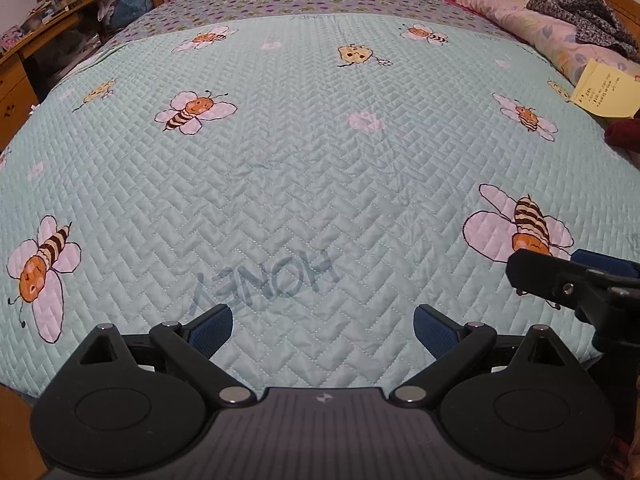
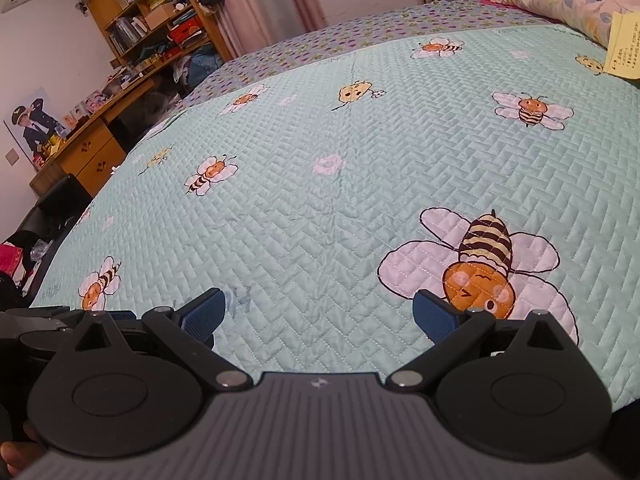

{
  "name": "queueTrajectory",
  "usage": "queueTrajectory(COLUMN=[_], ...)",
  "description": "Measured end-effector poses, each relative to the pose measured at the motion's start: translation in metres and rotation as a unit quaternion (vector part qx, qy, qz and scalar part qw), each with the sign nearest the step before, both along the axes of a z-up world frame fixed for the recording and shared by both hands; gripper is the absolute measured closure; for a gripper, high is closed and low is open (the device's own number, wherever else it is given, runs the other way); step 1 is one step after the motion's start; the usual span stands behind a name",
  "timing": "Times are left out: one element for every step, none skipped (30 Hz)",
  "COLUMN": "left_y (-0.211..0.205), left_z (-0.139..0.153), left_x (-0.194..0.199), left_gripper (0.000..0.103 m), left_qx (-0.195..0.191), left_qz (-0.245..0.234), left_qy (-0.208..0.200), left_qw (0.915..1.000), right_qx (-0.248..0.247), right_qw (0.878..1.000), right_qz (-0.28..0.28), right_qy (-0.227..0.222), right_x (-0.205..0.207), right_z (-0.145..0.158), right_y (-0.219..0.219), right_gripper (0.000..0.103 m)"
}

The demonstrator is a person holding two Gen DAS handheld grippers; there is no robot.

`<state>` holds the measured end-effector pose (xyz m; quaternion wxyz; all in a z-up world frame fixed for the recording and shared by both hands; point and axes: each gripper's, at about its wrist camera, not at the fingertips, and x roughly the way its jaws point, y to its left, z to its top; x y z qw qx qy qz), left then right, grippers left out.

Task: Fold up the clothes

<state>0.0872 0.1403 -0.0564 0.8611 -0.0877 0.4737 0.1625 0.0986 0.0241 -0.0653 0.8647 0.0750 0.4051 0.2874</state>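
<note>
A bee-print quilt (image 1: 304,168) covers the bed. The left gripper (image 1: 322,330) and right gripper (image 2: 318,316) hover over it, jaws spread, empty. No garment lies within reach; dark red cloth (image 1: 622,134) at the right edge, visible only from the left wrist, might be clothing. Risk: pinching quilt instead.

Yellow note (image 1: 606,94) (writing too small to read) is edge-cropped.

Satiny stitched cloth quilt (image 1: 320,160), matt paper note (image 1: 604,92), glossy wood desk (image 2: 92,152).
</note>
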Motion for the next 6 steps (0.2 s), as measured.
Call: queueTrajectory(left_y=[0.0007,0.0015,0.0024,0.0032,0.0028,0.0023], left_z=[-0.0009,-0.0018,-0.0032,-0.0047,-0.0061,-0.0076], left_x=[0.0005,0.0011,0.0015,0.0019,0.0025,0.0031], left_gripper=[0.006,0.006,0.006,0.006,0.006,0.007], left_qx=[-0.002,-0.005,-0.011,-0.017,-0.018,-0.017], left_qz=[0.001,0.002,0.002,0.001,0.001,0.001], left_qy=[0.003,0.006,0.009,0.012,0.014,0.016], left_qw=[1.0,1.0,0.9999,0.9998,0.9998,0.9997], right_qx=[0.0,0.0,0.0,0.001,0.001,0.002], right_qw=[1.0,1.0,1.0,1.0,1.0,1.0], right_qz=[0.0,-0.001,-0.002,-0.004,-0.006,-0.007], right_qy=[-0.001,0.0,0.001,0.002,0.003,0.003], right_x=[-0.0002,-0.0001,0.0002,0.0006,0.0009,0.0014], right_z=[-0.0001,-0.0003,-0.0006,-0.001,-0.0013,-0.0016], right_y=[-0.0002,-0.0006,-0.0012,-0.0018,-0.0024,-0.0029], right_gripper=[0.003,0.003,0.003,0.003,0.003,0.003])
